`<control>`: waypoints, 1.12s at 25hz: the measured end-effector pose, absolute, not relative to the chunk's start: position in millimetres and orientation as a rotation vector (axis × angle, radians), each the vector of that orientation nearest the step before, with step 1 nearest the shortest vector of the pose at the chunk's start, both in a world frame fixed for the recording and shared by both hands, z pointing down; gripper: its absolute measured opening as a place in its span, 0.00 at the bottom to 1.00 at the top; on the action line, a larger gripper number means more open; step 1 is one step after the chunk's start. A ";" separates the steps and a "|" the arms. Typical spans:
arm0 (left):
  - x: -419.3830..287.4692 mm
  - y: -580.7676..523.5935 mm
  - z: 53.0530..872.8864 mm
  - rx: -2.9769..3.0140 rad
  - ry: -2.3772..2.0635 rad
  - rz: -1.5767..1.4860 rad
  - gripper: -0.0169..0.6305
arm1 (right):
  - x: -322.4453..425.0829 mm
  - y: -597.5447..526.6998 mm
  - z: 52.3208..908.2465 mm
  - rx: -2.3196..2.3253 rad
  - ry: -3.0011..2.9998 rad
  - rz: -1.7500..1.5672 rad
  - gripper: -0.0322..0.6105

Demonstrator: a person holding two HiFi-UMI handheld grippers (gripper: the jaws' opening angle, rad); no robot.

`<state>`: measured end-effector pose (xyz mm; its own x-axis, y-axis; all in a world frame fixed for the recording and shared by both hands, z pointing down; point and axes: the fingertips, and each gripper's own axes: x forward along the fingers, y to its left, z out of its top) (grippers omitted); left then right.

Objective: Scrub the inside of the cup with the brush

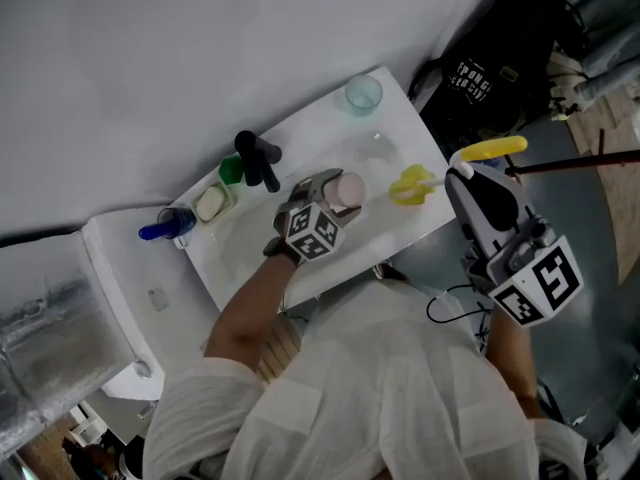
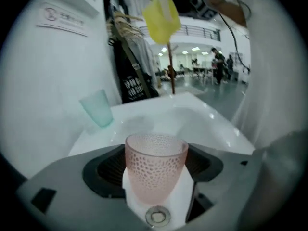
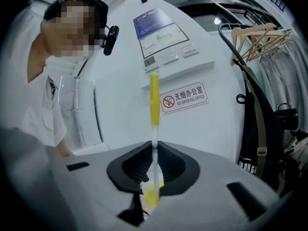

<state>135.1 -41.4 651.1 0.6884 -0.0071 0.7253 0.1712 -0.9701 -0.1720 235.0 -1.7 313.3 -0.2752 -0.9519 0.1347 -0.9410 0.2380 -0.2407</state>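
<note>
A pink dimpled cup [image 2: 156, 169] stands upright between the jaws of my left gripper [image 2: 156, 177], which is shut on it. In the head view this gripper [image 1: 333, 194] holds the cup [image 1: 348, 189] over the white sink [image 1: 400, 128]. My right gripper [image 1: 458, 172] is shut on a brush and sits to the right of the cup. The yellow brush head [image 1: 411, 184] hangs a short way right of the cup, outside it. The yellow handle [image 1: 492, 149] sticks out the other side. In the right gripper view the handle [image 3: 154, 100] rises from the shut jaws of that gripper [image 3: 154, 150].
A pale teal cup [image 1: 363, 94] stands at the sink's far corner. A black faucet [image 1: 258, 158], a green item [image 1: 231, 170], a soap bar [image 1: 210, 204] and a blue item [image 1: 163, 229] line the left rim. A black bag [image 1: 480, 78] hangs beyond the sink.
</note>
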 end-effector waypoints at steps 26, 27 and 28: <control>169.0 -33.6 382.6 -3.066 0.326 -0.435 0.60 | 148.8 -44.5 263.7 -1.546 2.597 -0.188 0.11; 168.3 -33.5 382.0 -3.067 0.328 -0.430 0.60 | 148.5 -45.0 262.6 -1.545 2.601 -0.192 0.11; 167.7 -33.3 382.1 -3.064 0.329 -0.431 0.60 | 148.4 -45.2 261.8 -1.544 2.603 -0.197 0.11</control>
<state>167.7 -33.3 382.1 0.9393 -0.2124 0.2693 -0.2041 -0.9772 -0.0586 148.4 -45.2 261.8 -0.4772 -0.8784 -0.0270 -0.8643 0.4747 -0.1664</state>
